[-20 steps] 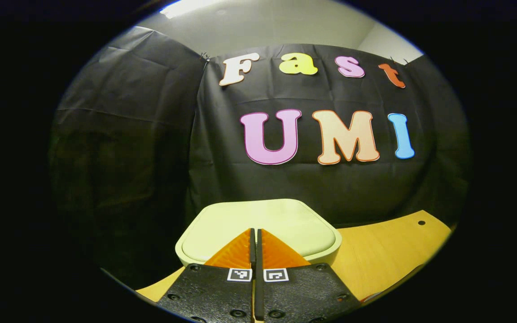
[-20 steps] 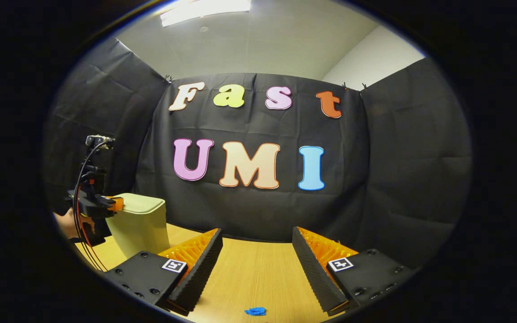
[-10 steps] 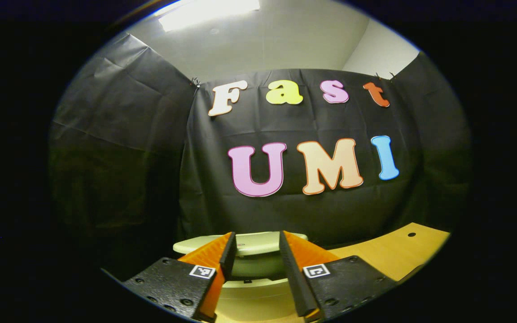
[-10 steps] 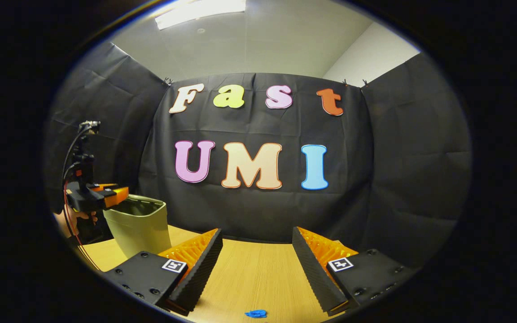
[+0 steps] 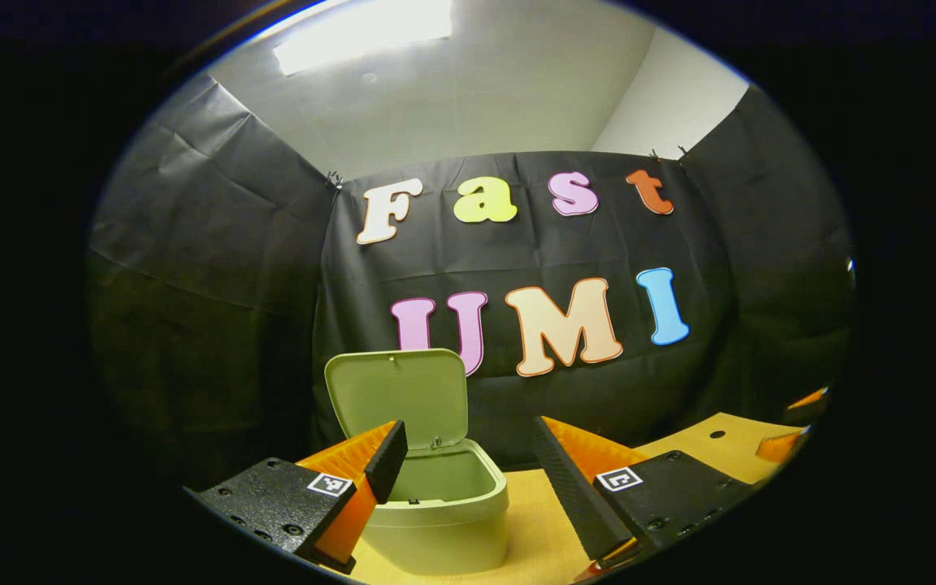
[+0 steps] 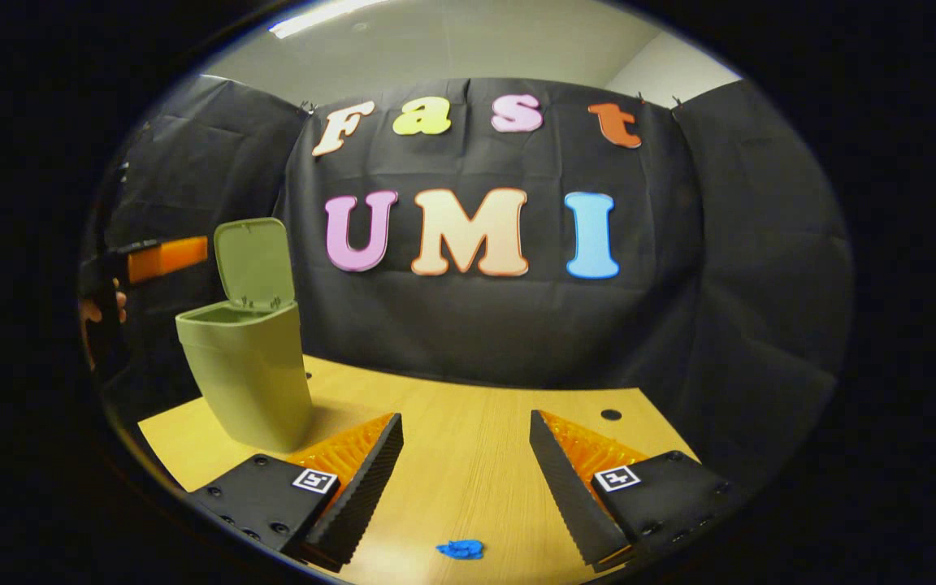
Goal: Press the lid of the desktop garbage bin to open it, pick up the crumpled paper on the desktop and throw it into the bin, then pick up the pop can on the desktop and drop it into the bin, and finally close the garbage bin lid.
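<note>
Pale green plastic bin [image 5: 444,512], lower centre, lid [image 5: 399,398] up; left gripper [image 5: 468,455] and right gripper [image 6: 465,455] both spread, grasping nothing.

Green bin [image 6: 249,370] on wooden desktop [image 6: 468,439], lid [image 6: 254,262] upright, right hand-held gripper [image 6: 466,455] spread wide, blue scrap [image 6: 460,549] below.

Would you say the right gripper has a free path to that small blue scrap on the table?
Probably yes: the right gripper is open, and the blue scrap lies on bare table between its fingers.
</note>
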`<state>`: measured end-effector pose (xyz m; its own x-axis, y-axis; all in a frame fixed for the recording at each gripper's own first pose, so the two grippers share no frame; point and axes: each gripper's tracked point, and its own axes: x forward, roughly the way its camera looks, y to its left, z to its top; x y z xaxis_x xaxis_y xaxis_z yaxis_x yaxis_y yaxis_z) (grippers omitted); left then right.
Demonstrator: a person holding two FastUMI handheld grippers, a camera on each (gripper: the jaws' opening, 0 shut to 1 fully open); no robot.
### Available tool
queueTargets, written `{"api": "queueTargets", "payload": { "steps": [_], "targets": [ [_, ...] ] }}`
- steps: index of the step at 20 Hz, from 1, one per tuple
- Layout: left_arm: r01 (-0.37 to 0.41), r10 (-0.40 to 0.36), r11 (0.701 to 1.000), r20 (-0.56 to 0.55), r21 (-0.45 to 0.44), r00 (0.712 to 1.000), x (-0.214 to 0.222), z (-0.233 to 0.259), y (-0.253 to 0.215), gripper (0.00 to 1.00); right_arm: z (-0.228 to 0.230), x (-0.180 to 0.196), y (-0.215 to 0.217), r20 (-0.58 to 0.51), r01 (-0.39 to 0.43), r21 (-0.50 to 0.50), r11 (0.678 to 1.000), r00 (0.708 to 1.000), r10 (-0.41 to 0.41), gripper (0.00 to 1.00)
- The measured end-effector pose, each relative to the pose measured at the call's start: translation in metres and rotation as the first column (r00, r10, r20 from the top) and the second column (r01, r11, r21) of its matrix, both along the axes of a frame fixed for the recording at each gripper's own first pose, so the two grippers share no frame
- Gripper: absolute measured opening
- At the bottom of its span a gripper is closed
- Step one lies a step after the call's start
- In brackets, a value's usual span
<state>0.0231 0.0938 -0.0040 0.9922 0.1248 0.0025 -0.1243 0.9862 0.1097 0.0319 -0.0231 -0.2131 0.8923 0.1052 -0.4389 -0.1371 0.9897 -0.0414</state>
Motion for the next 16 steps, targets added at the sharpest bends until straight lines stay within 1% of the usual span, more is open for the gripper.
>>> {"api": "queueTargets", "payload": {
  "steps": [2, 4, 6, 7, 10, 12, 13, 15, 16],
  "targets": [
    [-0.016, 0.016, 1.000, 0.012, 0.014, 1.000, -0.009, 0.010, 0.001, 0.93, -0.038, -0.004, -0.004, -0.084, -0.012, -0.006, 1.000, 0.996, 0.012, 0.99],
    [-0.040, 0.039, 0.999, 0.017, 0.021, 0.999, -0.018, 0.017, 0.004, 0.93, -0.071, -0.009, -0.006, -0.161, -0.035, -0.019, 0.999, 0.987, 0.031, 0.99],
    [-0.069, 0.069, 0.997, 0.014, 0.016, 0.998, -0.027, 0.018, 0.007, 0.93, -0.112, -0.017, -0.007, -0.265, -0.076, -0.035, 0.997, 0.962, 0.064, 0.99],
    [-0.100, 0.100, 0.995, -0.009, 0.017, 0.995, -0.033, 0.011, 0.011, 0.93, -0.132, -0.023, -0.010, -0.317, -0.093, -0.040, 0.995, 0.945, 0.076, 0.99],
    [-0.134, 0.135, 0.991, -0.036, 0.023, 0.990, -0.044, 0.006, 0.011, 0.93, -0.165, -0.033, -0.016, -0.391, -0.111, -0.041, 0.993, 0.916, 0.086, 0.99],
    [-0.151, 0.152, 0.988, -0.049, 0.032, 0.987, -0.050, 0.003, 0.008, 0.93, -0.189, -0.039, -0.021, -0.462, -0.121, -0.034, 0.992, 0.882, 0.092, 0.99],
    [-0.161, 0.163, 0.986, -0.058, 0.043, 0.985, -0.053, 0.001, 0.002, 0.93, -0.205, -0.048, -0.023, -0.514, -0.128, -0.020, 0.992, 0.852, 0.099, 0.99],
    [-0.166, 0.168, 0.985, -0.060, 0.046, 0.984, -0.055, 0.000, -0.006, 0.93, -0.217, -0.056, -0.026, -0.563, -0.135, 0.001, 0.991, 0.819, 0.112, 0.99],
    [-0.168, 0.171, 0.985, -0.065, 0.047, 0.983, -0.055, -0.001, -0.011, 0.93, -0.217, -0.048, -0.024, -0.525, -0.147, 0.012, 0.989, 0.841, 0.131, 0.92]
  ]
}}
